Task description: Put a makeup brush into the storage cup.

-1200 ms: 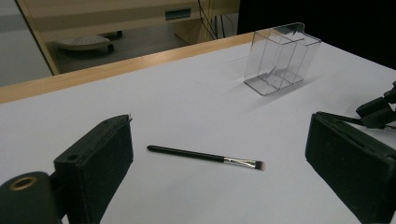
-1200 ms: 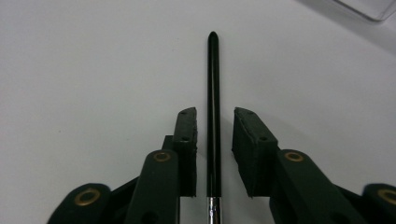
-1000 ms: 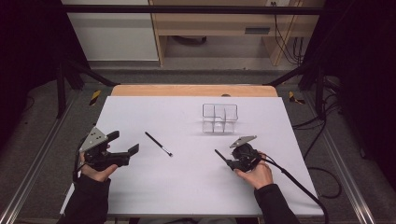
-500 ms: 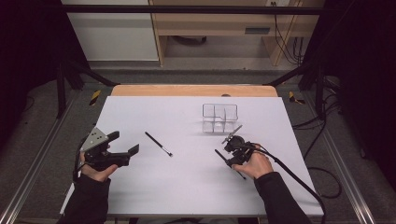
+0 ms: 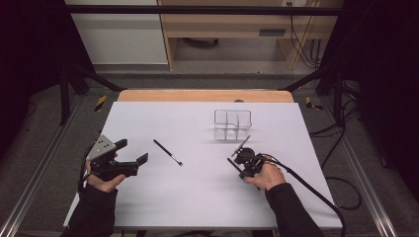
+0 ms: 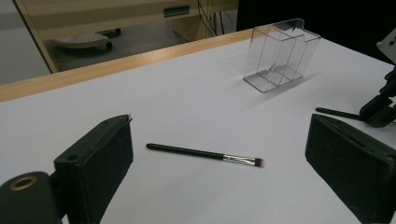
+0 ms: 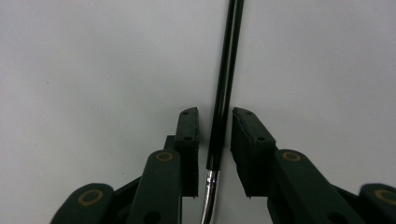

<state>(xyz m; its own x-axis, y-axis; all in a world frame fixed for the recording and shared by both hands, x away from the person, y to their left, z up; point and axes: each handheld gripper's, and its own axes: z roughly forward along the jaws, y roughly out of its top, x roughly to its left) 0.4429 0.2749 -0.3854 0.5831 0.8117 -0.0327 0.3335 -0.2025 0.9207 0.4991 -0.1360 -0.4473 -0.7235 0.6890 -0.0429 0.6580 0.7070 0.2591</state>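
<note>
My right gripper [image 7: 214, 135] sat low over the white tabletop [image 5: 197, 192] w/ a slim black-handled brush with a silver ferrule [image 7: 223, 93] running lengthwise between its jaws. The jaws had just been closing in on it; a thin gap showed on either side of the handle in the right gripper view, so the pads weren't pressing yet, as far as I could see. In the high view that right gripper [image 5: 236, 159] was near the front-right of the clear plastic divided organizer box [image 5: 232, 125], not touching it.

My left gripper [image 5: 132, 151] hovered over the left part of the tabletop, jaws wide apart and holding nothing. A second thin black makeup brush with a metal ferrule and dark bristle tip [image 6: 204, 154] lay flat on the tabletop ahead of it, between the two jaws in the left gripper view but well beyond them. The organizer box [image 6: 281, 55] stood upright farther back, apart from that brush.
</note>
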